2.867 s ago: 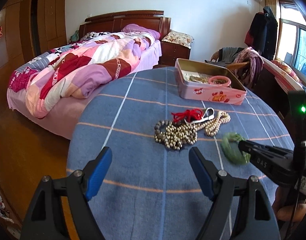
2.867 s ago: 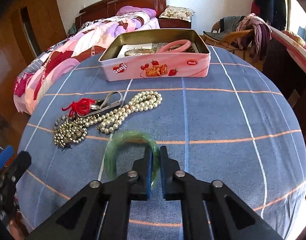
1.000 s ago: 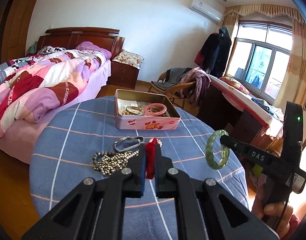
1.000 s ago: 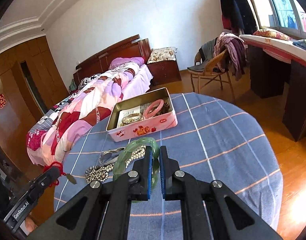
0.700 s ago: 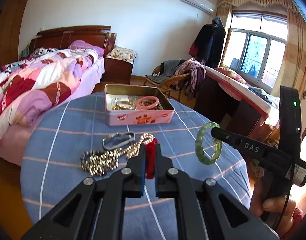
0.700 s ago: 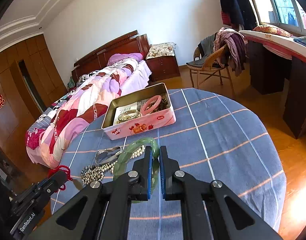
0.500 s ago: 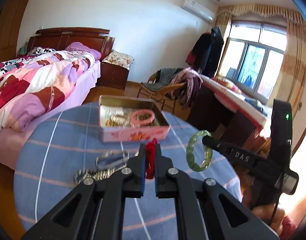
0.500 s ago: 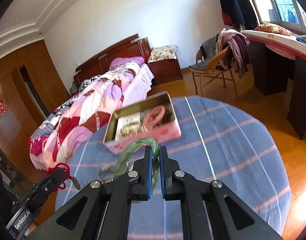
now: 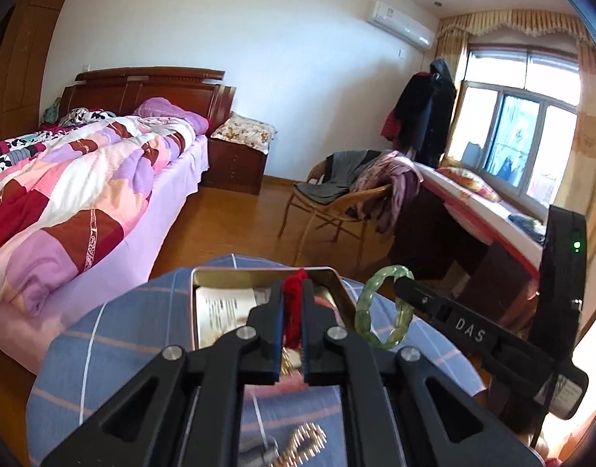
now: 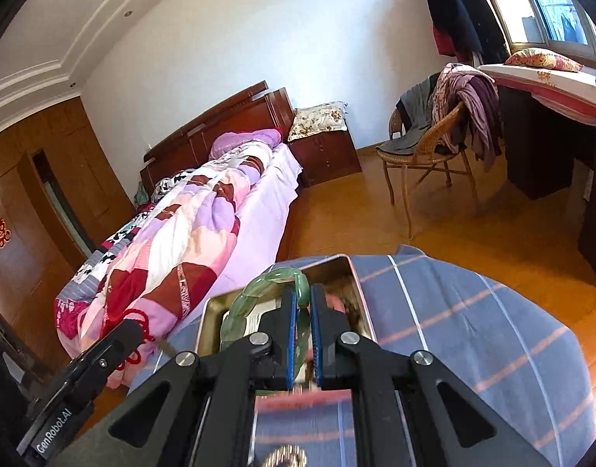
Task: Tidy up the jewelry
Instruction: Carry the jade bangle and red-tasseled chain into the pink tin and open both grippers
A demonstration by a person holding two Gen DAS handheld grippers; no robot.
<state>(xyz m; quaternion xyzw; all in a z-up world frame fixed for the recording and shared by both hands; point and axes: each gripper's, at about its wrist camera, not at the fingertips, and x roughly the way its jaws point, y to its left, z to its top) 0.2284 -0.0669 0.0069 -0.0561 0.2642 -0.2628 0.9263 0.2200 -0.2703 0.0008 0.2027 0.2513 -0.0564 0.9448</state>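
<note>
One green bangle (image 10: 259,295) clamped in right gripper (image 10: 302,334); one red cord (image 9: 292,311) clamped in left gripper (image 9: 291,330); one tin (image 9: 337,284) on round blue-checked table (image 10: 473,330); bedroom seen behind

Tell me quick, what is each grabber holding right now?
Left gripper: shut on the red cord.
Right gripper: shut on the green bangle.

The open tin (image 9: 339,277) lies straight ahead on the worktop (image 10: 473,330), its top unobstructed. The right gripper (image 9: 399,282) crowds its right side. Bare worktop lies right of it; beaded jewelry (image 9: 305,441) lies nearer.
</note>
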